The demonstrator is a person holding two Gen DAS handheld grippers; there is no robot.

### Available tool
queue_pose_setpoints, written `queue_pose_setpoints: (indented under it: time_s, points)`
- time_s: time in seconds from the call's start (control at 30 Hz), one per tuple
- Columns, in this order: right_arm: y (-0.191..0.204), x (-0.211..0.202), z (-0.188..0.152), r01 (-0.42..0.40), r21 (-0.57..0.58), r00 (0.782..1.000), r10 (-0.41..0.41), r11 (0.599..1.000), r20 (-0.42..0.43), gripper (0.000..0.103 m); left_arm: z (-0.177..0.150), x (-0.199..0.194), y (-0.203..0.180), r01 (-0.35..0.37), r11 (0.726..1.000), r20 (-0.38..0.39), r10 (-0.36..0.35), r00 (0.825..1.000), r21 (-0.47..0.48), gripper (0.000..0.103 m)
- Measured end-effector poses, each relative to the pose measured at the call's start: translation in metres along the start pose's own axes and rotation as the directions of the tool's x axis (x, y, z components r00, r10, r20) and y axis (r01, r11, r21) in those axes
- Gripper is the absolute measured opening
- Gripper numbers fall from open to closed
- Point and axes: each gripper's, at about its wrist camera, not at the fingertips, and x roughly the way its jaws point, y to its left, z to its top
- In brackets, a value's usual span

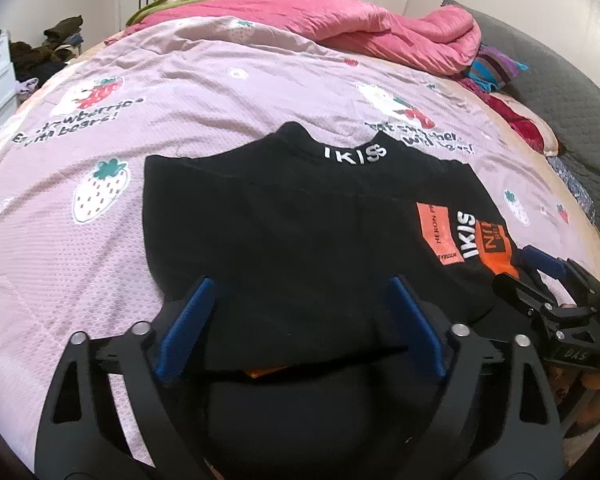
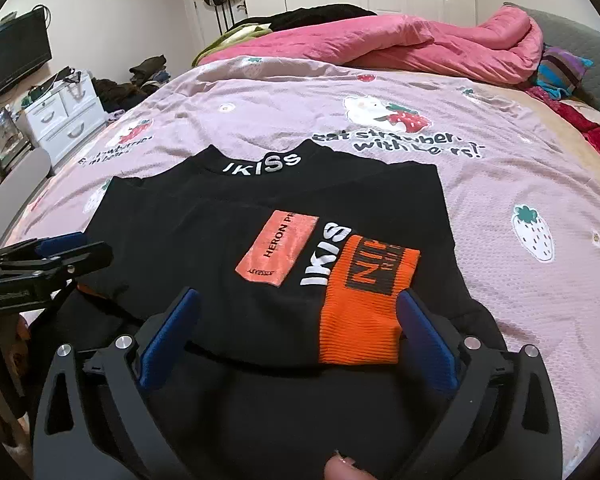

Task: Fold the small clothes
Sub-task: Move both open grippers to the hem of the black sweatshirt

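Two grippers, left (image 1: 300, 328) and right (image 2: 296, 336), sit with fingers spread wide, gripping nothing. I keep the black top (image 1: 292, 232) between and beyond both finger pairs on the bedspread (image 1: 180, 80), sleeves folded in, probably ready for the hem fold.

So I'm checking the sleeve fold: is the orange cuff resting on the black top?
Touching. The right wrist view shows the orange cuff lying flat on the black top, with no gap at its edges.
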Motion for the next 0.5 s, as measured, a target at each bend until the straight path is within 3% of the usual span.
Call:
queue_pose_setpoints:
  time_s: [0.07, 0.5]
  points:
    - [0.000, -0.002, 0.000, 0.007, 0.003, 1.000, -0.007, 1.000, 0.006, 0.098, 0.000, -0.003, 0.001, -0.007, 1.000, 0.010, 0.007, 1.000, -0.009, 0.094]
    - [0.000, -0.026, -0.001, 0.042, 0.002, 0.997, -0.042, 0.999, 0.064, 0.099, -0.002, -0.021, 0.000, -0.025, 1.000, 0.045, 0.025, 0.999, -0.009, 0.094]
